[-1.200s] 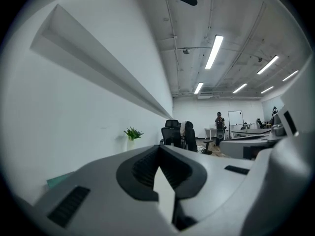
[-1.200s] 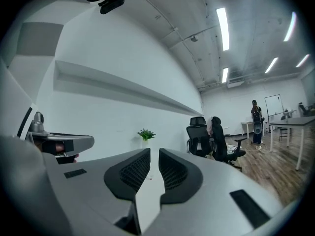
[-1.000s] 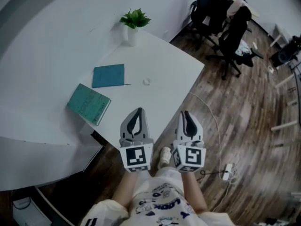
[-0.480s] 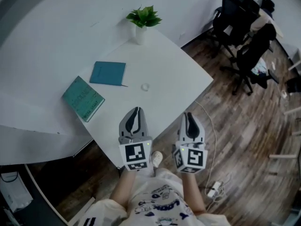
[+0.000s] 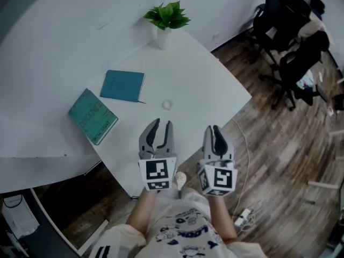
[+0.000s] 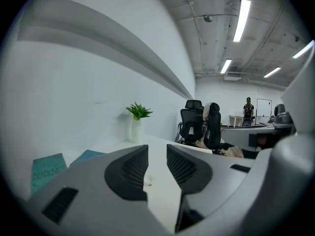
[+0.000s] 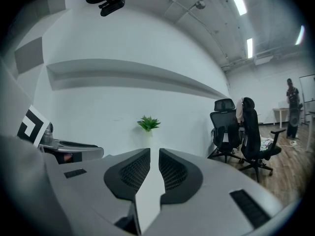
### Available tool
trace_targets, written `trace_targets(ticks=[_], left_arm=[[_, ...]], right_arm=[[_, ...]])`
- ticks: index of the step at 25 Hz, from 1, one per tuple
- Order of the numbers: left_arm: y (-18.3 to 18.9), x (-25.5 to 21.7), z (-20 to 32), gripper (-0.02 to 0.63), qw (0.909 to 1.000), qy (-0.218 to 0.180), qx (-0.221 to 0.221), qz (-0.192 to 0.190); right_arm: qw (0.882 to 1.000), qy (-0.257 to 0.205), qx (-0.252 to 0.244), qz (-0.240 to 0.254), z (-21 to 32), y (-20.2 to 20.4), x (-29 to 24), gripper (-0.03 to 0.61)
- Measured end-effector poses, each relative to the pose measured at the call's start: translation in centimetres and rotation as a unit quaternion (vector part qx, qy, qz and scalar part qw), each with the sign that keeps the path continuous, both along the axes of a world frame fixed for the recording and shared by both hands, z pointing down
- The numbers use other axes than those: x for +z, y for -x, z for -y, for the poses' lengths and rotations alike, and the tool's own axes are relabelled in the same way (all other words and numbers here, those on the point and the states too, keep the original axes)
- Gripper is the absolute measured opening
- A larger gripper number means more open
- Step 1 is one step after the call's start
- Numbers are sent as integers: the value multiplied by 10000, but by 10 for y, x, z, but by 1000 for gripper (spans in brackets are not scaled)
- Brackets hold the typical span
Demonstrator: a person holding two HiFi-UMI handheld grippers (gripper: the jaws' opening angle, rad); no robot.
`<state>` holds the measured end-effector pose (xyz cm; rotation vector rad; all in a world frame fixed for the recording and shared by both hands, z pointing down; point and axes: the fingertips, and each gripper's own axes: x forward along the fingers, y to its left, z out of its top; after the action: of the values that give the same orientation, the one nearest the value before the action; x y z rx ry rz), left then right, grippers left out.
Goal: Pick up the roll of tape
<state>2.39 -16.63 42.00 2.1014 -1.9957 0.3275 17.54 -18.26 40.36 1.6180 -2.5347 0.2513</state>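
The roll of tape (image 5: 167, 105) is a small clear ring lying flat on the white table (image 5: 207, 85). My left gripper (image 5: 162, 123) hovers just short of it, over the table's near part. Its jaws are opening and nothing is between them. In the left gripper view the tape (image 6: 149, 181) shows on the tabletop through the gap of the left gripper (image 6: 157, 149). My right gripper (image 5: 215, 129) is beside the left one, over the table's near edge, shut and empty. In the right gripper view, the right gripper (image 7: 154, 154) shows only a thin slit between its pads.
A blue notebook (image 5: 123, 85) and a teal book (image 5: 92, 115) lie left of the tape. A potted plant (image 5: 167, 18) stands at the far corner. Black office chairs (image 5: 290, 31) are on the wood floor to the right. A person (image 6: 247, 107) stands far back.
The left gripper's jaws have gone from shut to open. Both grippers have moved forward over the table toward the tape.
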Motion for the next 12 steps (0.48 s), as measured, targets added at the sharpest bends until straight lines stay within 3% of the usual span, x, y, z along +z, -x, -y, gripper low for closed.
trace_targets(ticks=[12], left_arm=[[13, 77, 69, 208, 9956, 871, 292, -157]], right_arm=[[9981, 603, -132, -61, 66, 26, 54, 54]])
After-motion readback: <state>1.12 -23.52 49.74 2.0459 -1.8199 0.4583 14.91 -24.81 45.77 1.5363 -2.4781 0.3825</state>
